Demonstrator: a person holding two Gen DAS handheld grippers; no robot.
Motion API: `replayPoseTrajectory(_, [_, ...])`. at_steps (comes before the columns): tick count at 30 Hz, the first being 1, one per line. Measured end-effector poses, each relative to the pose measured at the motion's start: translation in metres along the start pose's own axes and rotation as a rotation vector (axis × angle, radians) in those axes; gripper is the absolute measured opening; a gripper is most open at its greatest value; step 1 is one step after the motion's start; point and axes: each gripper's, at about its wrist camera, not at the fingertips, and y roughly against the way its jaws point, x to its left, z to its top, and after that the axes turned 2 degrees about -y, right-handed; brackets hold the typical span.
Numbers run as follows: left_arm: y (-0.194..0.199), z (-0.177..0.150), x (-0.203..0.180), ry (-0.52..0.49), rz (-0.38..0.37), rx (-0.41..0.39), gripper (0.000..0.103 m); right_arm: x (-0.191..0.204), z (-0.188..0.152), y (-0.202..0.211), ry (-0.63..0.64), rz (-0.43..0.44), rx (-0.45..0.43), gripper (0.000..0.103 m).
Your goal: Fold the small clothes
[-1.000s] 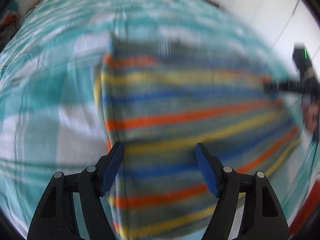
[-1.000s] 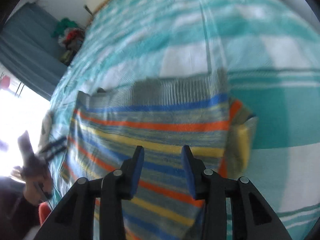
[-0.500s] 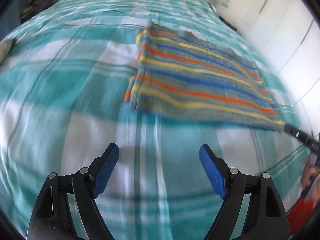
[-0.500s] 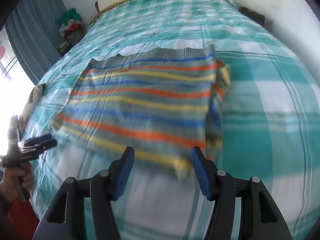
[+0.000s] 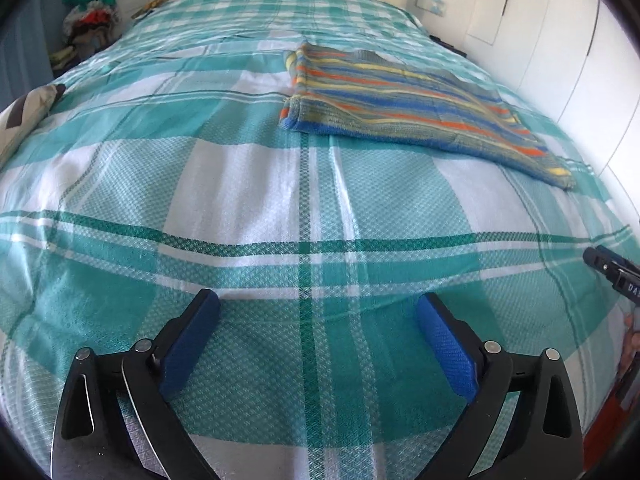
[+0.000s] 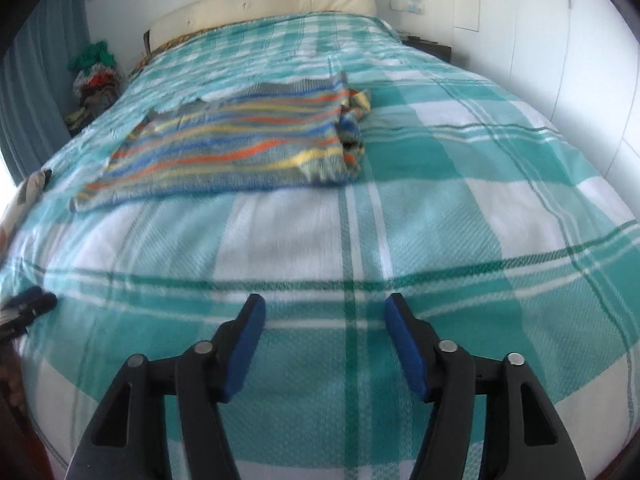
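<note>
So the striped knit garment is lying flat-ish on the bed, folded over itself, with one side looking a bit bunched where the layers are stacking up (that lumpy edge is showing best from the right wrist camera). It's sitting toward the middle of the teal-and-white checked bedspread, well apart from both claws now.

What's just changed: a second ago both claws were right over the stripes, and now they're both hanging back over bare bedspread near the foot of the bed. The left claw has just been opening up and is gaping wide with nothing between the pads. The right claw has also just been opening, not quite as wide, and it's empty too. So both are released, nobody's grasping anything.

My read is that a fold just got laid down and let go, and the person is backing off to size it up. Still looking like a fairly big rectangle, so I'm guessing another fold is coming, and that bunched edge may be needing a tidy first.

Off to the side there's a pile of clothes by the headboard.
</note>
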Motion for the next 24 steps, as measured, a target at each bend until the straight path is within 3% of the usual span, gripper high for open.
replayPoseTrajectory(4, [0.002, -0.004, -0.001, -0.008, 0.004, 0.005, 0.101, 0.002, -0.002, -0.005, 0.017, -0.008, 0.004, 0.075])
replayPoseTrajectory(10, [0.005, -0.011, -0.003, -0.038, 0.008, 0.007, 0.101, -0.005, -0.006, -0.01, -0.009, 0.025, -0.008, 0.079])
replayPoseTrajectory(24, [0.015, -0.023, -0.003, -0.059, 0.02, 0.031, 0.102, 0.0, -0.005, -0.013, 0.03, 0.004, 0.026, 0.081])
